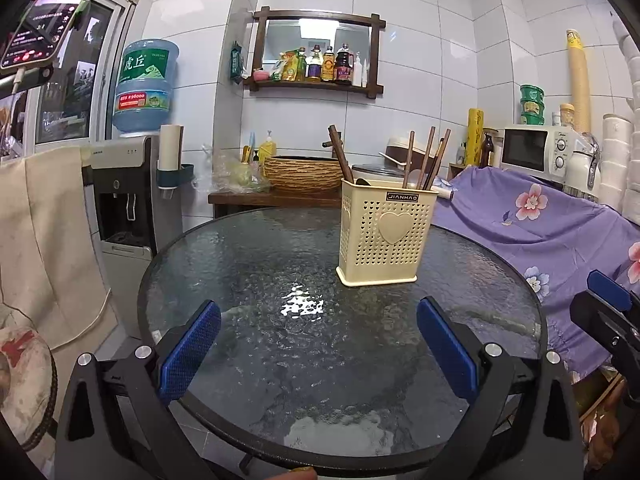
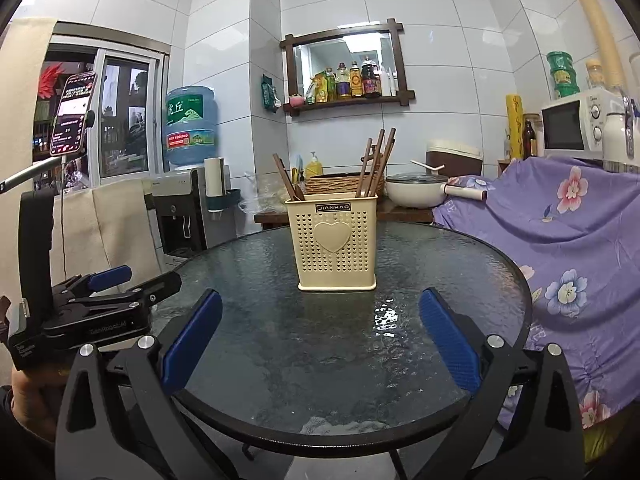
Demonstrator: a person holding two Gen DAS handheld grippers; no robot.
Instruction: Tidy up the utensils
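cream plastic utensil holder (image 1: 384, 232) reads "jianhao" on a small dark label near its rim, raised heart on the front, walls perforated with tiny heart holes, boxy with a flared base. it stands upright on the round glass table (image 1: 248, 280), toward the far side, well apart from both my grippers. inside it i count about five brown wooden chopsticks (image 1: 426, 158) leaning at the right plus a darker wooden handle (image 1: 340, 154) at the left; something dark sits low between them, can't tell what. tabletop is dark textured glass, rippled, black rim, one bright light glare on it. my left gripper (image 1: 318, 350) has its two blue textured pads spread wide, nothing between them, only bare glass beneath. my right gripper (image 2: 320, 340) is the same, two blue pads wide apart, empty, low at the near table edge. from the right wrist view the left gripper shows side-on at the left, black body with small white print i can't read. blue water jug (image 1: 144, 84) on a grey dispenser carries "虎丘" on a green label, red strip under it too small to read. wooden wall shelf (image 1: 316, 52) holds a row of bottles, labels unreadable. white microwave (image 1: 538, 148) with two knobs at right, purple floral cloth (image 1: 532, 216) draped below. woven basket (image 1: 302, 172) behind the table.
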